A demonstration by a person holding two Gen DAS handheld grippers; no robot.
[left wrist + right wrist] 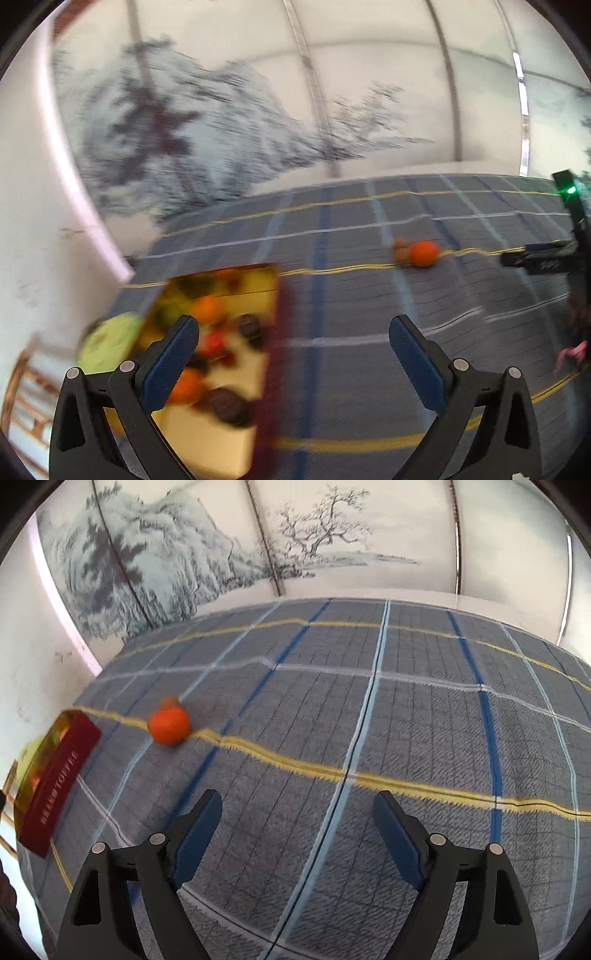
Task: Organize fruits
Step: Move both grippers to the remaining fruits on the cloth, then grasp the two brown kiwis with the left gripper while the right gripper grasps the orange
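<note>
- Sitting at the far left of both views, a shallow gold-lined box with a dark red outer wall (221, 435) (59, 771) rests on the grey plaid cloth with blue, white and yellow stripes (351, 350) (369, 720); whether that cloth covers a table or a bed cannot be told.
- Inside the box, the left wrist view shows blurred fruits: an orange round one (208, 308), a small red one (214, 341), another orange one (188, 386) and dark round pieces (231, 406).
- A pale green flat item (107, 343) lies just beside the box's far-left side.
- The left tongs (295, 345) hang over the box's right edge with their blue-padded fingers wide apart, gripping nothing.
- Further right, a loose orange mandarin-like fruit (424, 253) (169, 725) lies on a yellow stripe, well apart from the box, touching a smaller brownish piece (399, 251) (170, 701) behind it.
- The right tongs (297, 821) hover above bare cloth, fingers spread and empty; their black body with a green light (570, 192) shows at the right edge of the left wrist view.
- Behind the cloth stands a pale panelled wall painted with ink trees and hills (221, 546).
</note>
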